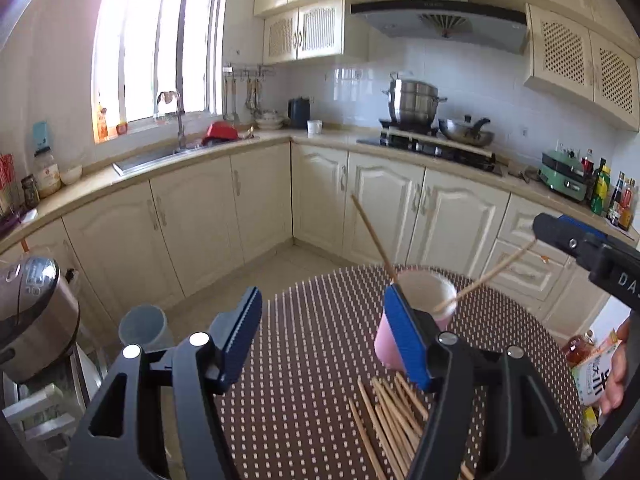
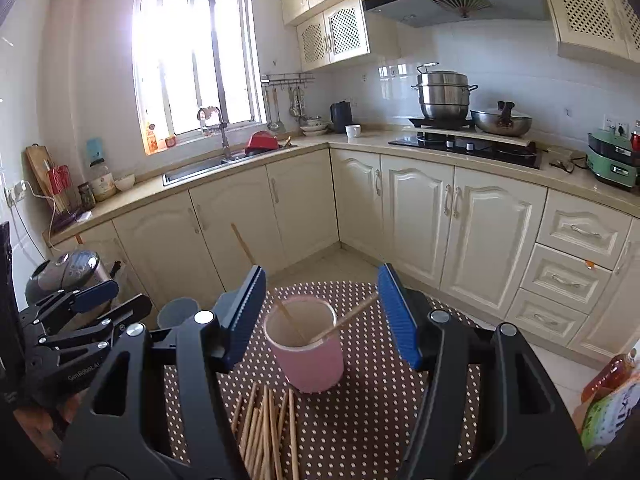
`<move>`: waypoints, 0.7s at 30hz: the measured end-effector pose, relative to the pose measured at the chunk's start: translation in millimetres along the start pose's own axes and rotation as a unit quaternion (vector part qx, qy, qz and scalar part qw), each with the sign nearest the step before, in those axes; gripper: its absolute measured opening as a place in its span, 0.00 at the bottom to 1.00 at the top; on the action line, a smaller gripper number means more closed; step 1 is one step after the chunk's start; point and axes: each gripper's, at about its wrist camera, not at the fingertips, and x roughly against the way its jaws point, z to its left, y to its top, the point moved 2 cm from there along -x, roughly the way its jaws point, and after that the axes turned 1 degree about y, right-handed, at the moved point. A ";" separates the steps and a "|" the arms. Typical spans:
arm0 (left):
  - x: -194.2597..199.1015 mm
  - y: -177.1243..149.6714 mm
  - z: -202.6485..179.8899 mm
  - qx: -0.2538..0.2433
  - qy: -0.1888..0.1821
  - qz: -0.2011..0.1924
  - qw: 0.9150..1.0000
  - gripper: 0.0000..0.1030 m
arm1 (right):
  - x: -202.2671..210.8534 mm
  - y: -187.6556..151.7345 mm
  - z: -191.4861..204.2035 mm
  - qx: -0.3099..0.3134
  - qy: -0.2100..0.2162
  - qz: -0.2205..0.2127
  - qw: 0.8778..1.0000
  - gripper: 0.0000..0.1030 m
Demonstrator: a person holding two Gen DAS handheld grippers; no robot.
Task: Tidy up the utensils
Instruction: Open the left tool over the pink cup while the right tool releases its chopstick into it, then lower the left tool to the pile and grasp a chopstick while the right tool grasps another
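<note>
The pink cup (image 2: 306, 354) stands upright on the dotted surface (image 2: 360, 408) with two chopsticks (image 2: 344, 322) leaning inside. A loose chopstick pile (image 2: 264, 428) lies before it. The left tool (image 1: 324, 340) and the right tool (image 2: 322, 316) both stand wide, gripping nothing.

A pink cup (image 2: 306, 354) holds tan chopsticks (image 2: 348, 318). The mat (image 2: 360, 408) is brown with white dots. Blue pads (image 2: 400, 316) line black fingers. Cabinets (image 2: 420, 216) are cream.
</note>
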 end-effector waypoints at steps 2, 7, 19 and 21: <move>-5.9 -13.0 -0.3 -0.001 -0.004 0.025 1.000 0.61 | 0.4 -10.4 -0.8 0.005 -0.001 0.010 1.000 0.57; -31.8 -52.8 -8.8 -0.017 -0.015 0.111 0.994 0.61 | -6.6 -44.0 -2.1 0.016 0.003 0.055 0.998 0.57; -89.3 -116.5 -22.5 -0.017 -0.028 0.271 0.962 0.61 | -52.9 -102.5 2.7 0.021 0.046 0.217 0.975 0.55; -93.8 -117.3 -24.0 -0.016 -0.028 0.276 0.961 0.60 | -61.4 -109.6 3.0 0.020 0.053 0.241 0.969 0.52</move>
